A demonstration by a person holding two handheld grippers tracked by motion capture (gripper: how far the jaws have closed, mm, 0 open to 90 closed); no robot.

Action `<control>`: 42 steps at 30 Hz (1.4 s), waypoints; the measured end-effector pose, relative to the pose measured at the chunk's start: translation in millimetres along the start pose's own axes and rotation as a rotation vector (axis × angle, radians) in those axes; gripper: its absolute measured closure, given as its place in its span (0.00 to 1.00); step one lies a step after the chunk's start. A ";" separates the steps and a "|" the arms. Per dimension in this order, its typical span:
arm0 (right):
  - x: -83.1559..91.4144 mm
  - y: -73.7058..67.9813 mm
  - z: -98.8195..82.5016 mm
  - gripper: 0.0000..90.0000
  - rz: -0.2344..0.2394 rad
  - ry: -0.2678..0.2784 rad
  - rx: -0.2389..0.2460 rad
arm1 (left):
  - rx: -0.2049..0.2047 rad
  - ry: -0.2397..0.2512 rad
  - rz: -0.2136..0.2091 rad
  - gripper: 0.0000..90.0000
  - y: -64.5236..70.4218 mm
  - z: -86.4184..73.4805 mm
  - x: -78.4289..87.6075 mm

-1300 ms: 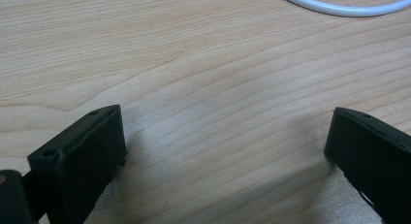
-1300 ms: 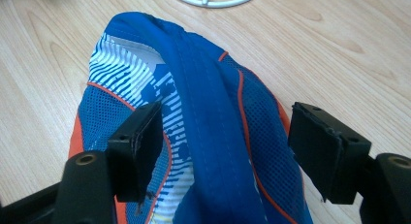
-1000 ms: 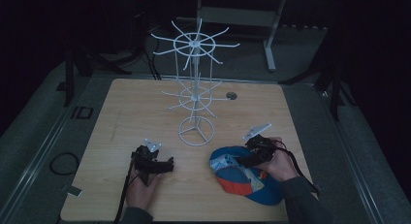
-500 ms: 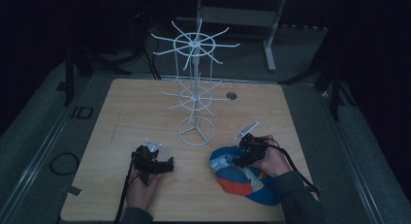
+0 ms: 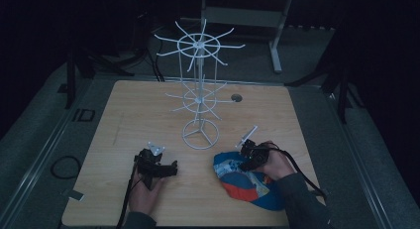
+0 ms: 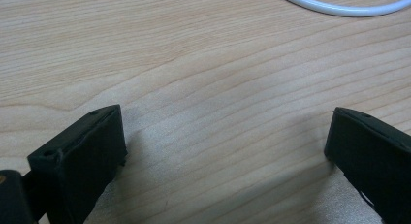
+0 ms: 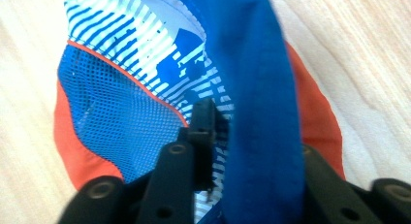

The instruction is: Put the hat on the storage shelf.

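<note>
Right tool (image 7: 228,151), jaws just closed, pinches the cap (image 5: 250,182) by its blue band for lifting toward the rack (image 5: 199,97) ahead; left tool (image 6: 218,151) rests spread on the tabletop (image 5: 129,115).

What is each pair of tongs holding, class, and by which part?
The right tongs have just closed on the cap, pinching its blue band at the rim. The left tongs hold nothing.

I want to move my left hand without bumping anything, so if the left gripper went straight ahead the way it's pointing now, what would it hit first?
Probably the white ring base of the wire rack. The left gripper lies open on the bare table, and in its own view that ring curves across ahead, toward the right. Depth is hard to judge, so it might just slip past the ring's edge.
</note>
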State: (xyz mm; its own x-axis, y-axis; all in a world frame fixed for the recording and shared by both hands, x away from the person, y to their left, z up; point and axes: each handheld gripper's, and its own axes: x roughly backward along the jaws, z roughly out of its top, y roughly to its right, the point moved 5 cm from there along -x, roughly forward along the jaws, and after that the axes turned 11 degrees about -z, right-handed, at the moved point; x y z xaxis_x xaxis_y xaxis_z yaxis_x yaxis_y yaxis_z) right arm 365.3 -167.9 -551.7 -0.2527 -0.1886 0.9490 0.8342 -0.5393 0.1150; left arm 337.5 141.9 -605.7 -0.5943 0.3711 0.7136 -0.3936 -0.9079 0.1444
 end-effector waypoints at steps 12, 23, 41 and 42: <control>21.7 1.1 0.2 0.97 -0.007 0.108 -0.038 | 0.001 0.001 0.000 0.02 0.1 0.0 -0.1; 43.2 6.1 -0.7 0.97 -0.012 0.219 -0.112 | 0.001 0.001 0.000 0.02 0.1 0.0 0.0; 78.5 9.2 -3.3 0.97 0.019 0.385 -0.195 | -0.001 -0.001 0.001 0.02 -0.1 0.0 0.1; 78.5 9.2 -3.3 0.97 0.019 0.385 -0.195 | -0.001 -0.001 0.001 0.02 -0.1 0.0 0.1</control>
State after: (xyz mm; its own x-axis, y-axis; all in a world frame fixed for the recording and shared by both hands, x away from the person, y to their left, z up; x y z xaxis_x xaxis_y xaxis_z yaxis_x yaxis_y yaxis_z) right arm 351.5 -190.4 -477.1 -0.4336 -0.4725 0.7673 0.7417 -0.6707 0.0061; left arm 337.5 142.0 -605.7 -0.5934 0.3703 0.7147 -0.3940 -0.9079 0.1432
